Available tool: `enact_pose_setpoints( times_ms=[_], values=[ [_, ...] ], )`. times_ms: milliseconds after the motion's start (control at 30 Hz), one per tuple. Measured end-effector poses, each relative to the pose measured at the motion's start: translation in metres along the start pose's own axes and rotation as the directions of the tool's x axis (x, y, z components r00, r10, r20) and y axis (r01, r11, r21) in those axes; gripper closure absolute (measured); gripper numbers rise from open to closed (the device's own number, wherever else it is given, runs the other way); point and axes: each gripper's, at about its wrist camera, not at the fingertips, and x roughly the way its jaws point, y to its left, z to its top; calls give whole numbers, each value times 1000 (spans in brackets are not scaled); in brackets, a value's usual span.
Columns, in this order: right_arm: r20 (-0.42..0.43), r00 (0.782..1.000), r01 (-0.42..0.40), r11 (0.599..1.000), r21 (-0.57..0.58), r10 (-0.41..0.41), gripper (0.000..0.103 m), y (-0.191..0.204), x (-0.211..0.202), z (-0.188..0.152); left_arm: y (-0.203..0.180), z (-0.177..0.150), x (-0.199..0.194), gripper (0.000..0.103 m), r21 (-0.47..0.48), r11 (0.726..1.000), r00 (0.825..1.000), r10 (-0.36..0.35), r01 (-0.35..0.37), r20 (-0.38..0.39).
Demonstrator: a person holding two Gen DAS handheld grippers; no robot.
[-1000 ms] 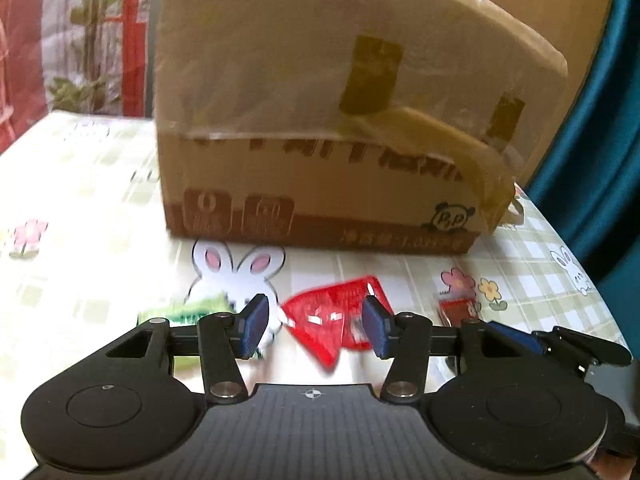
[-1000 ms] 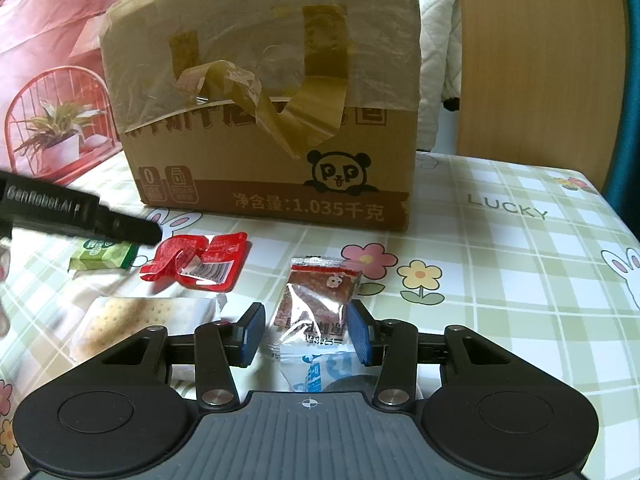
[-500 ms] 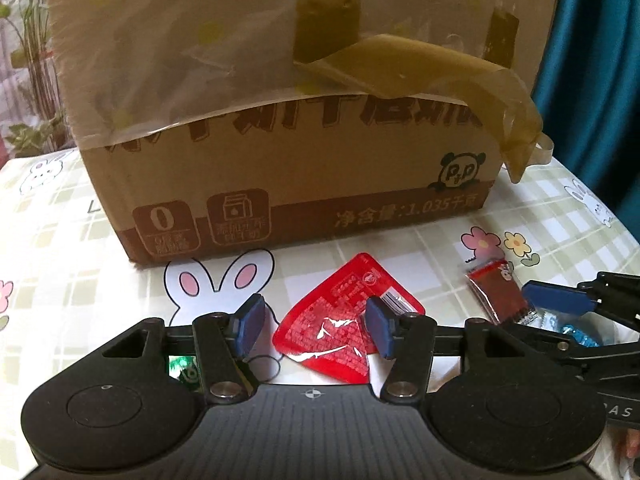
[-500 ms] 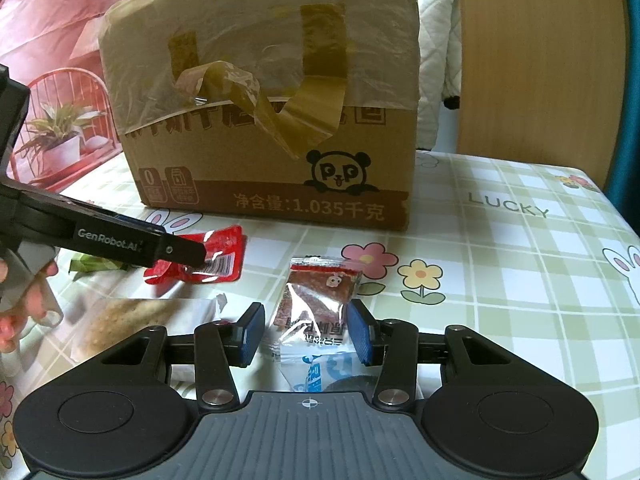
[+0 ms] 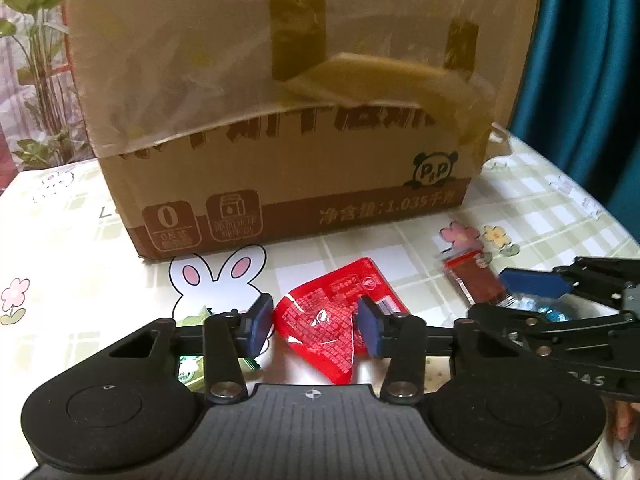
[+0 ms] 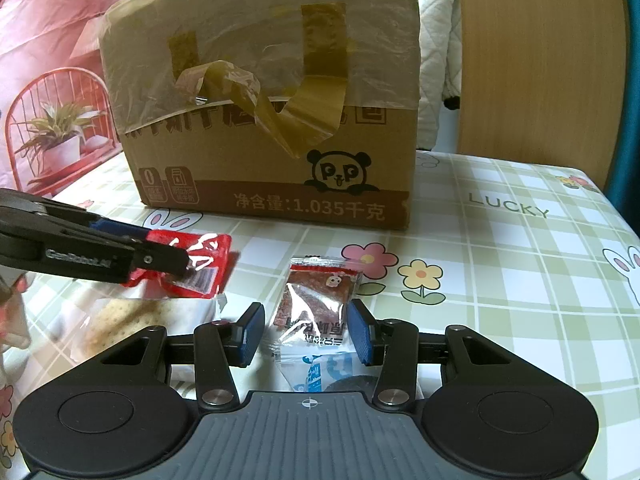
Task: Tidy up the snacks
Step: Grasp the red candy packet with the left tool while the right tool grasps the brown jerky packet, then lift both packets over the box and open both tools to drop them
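A red snack packet (image 5: 320, 320) sits between the blue pads of my left gripper (image 5: 314, 330), whose jaws are closing and pinch it. From the right wrist view, the left gripper (image 6: 168, 256) reaches in from the left with the crumpled red packet (image 6: 208, 252) in its tips. My right gripper (image 6: 308, 334) straddles a clear packet of brown dried meat (image 6: 316, 292) lying flat on the tablecloth. Its pads stand just off the packet's edges. That brown packet (image 5: 474, 280) and the right gripper (image 5: 532, 284) also show at the right of the left wrist view.
A taped cardboard box (image 6: 260, 100) stands just behind the snacks. A cracker packet (image 6: 132, 316) lies at the left, a blue-and-white packet (image 6: 320, 372) under the right gripper, a green packet (image 5: 192, 320) behind the left finger. A person's fingers (image 6: 12, 312) show at the left edge.
The left gripper's jaws have narrowed onto the red packet after the gripper swung over it, and the packet now looks crumpled and raised. The right gripper and brown packet have not moved.
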Motion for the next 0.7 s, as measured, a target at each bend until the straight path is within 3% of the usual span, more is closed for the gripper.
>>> enact_pose_setpoints(
  times_ms=[300, 700],
  values=[
    [10, 1000, -2, 1000, -6, 2, 62, 1, -2, 0, 8, -6, -29, 59, -66, 998, 999, 2, 1, 46],
    [98, 995, -16, 999, -28, 18, 62, 8, -34, 7, 27, 5, -73, 58, -122, 992, 989, 7, 11, 149]
  ],
)
